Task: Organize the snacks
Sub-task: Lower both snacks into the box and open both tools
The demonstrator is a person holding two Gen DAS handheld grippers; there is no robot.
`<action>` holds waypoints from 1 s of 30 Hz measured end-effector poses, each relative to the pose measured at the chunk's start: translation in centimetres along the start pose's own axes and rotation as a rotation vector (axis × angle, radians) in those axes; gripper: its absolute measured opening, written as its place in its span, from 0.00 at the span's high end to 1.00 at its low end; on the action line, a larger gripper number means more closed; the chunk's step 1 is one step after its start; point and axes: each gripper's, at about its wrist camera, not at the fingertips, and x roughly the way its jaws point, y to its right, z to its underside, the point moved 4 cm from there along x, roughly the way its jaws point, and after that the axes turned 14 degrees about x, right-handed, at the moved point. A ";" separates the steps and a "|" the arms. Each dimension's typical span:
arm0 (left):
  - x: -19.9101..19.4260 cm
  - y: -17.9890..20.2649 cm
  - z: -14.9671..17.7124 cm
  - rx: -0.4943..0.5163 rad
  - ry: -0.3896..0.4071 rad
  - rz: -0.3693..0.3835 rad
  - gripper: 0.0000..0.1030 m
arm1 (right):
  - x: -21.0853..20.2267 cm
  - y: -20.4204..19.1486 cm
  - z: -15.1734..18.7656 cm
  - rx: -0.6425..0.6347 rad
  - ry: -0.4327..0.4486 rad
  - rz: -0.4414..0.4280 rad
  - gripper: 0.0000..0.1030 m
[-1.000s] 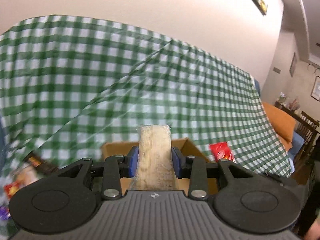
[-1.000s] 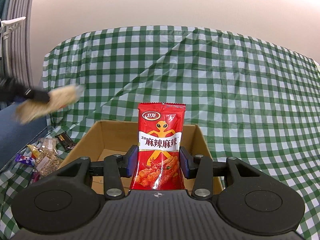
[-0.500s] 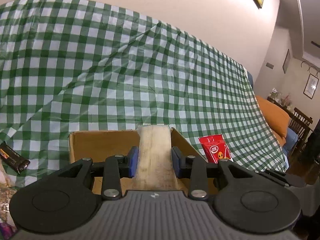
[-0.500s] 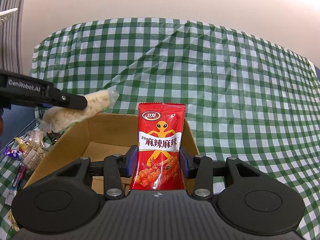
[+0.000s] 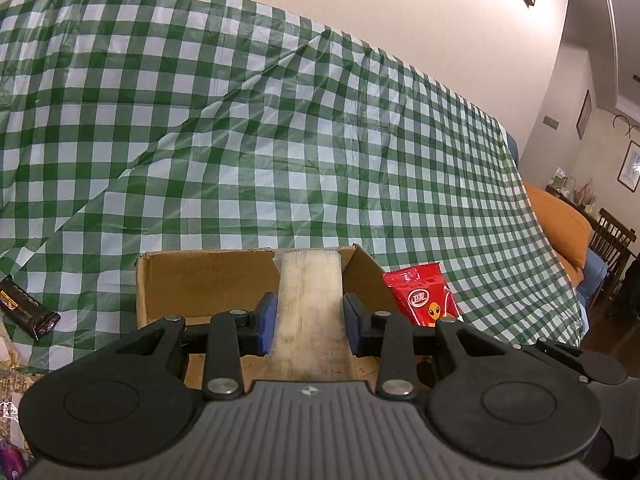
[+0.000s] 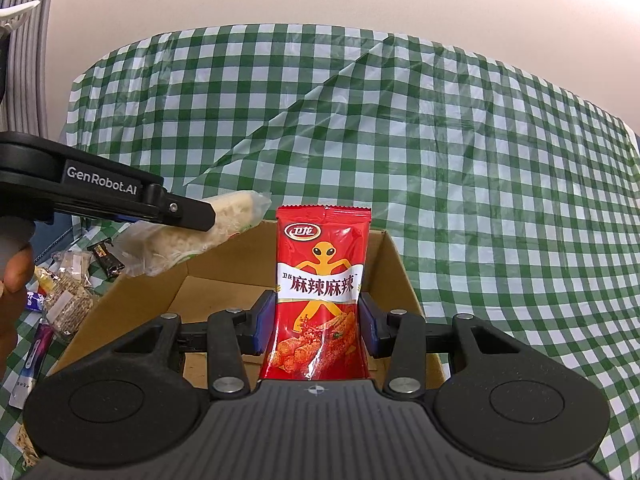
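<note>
Between my right gripper [image 6: 316, 322]'s blue pads, a red snack packet [image 6: 322, 292] stands upright, pinched at both side edges, its printed face toward the camera. It hangs over the near part of an open cardboard box [image 6: 394, 264], whose brown floor [image 6: 216, 300] shows bare wherever I can see it; my own gripper body hides the near part, so I cannot tell what lies there.

At ten o'clock from the red packet, my left gripper [image 6: 200, 216] reaches in from the side, pinching a pale snack in clear wrap [image 6: 188, 240] above the box's left wall. From the left wrist view the same wrapped snack [image 5: 310, 312] runs straight ahead between the left gripper [image 5: 310, 316]'s pads, squeezed at both sides, with the box [image 5: 200, 280] behind and beneath it and the red packet [image 5: 424, 296] at three o'clock.

Outside the box, at nine o'clock on the green checked cloth [image 6: 480, 160], loose snacks lie in a heap: clear-wrapped grain bars [image 6: 68, 300], a dark wrapped bar [image 6: 106, 258] and a purple-and-white packet [image 6: 32, 356]. A hand [image 6: 14, 276] shows at the left edge.
</note>
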 end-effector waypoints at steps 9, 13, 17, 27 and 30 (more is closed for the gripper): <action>0.1 0.0 0.0 -0.003 -0.001 -0.003 0.62 | 0.3 -0.3 0.1 -0.003 0.000 0.000 0.56; 0.1 0.0 0.0 -0.003 0.000 -0.003 0.62 | 0.0 0.3 0.1 -0.002 0.001 0.000 0.56; 0.1 0.0 -0.1 -0.002 0.003 -0.001 0.62 | 0.1 0.2 0.1 -0.002 0.002 0.000 0.56; 0.1 -0.1 -0.5 -0.006 0.009 -0.001 0.62 | 0.0 0.2 0.2 -0.004 0.001 0.002 0.56; 0.1 -0.2 -0.6 -0.009 0.013 -0.002 0.62 | 0.0 0.1 0.2 -0.003 0.002 0.003 0.56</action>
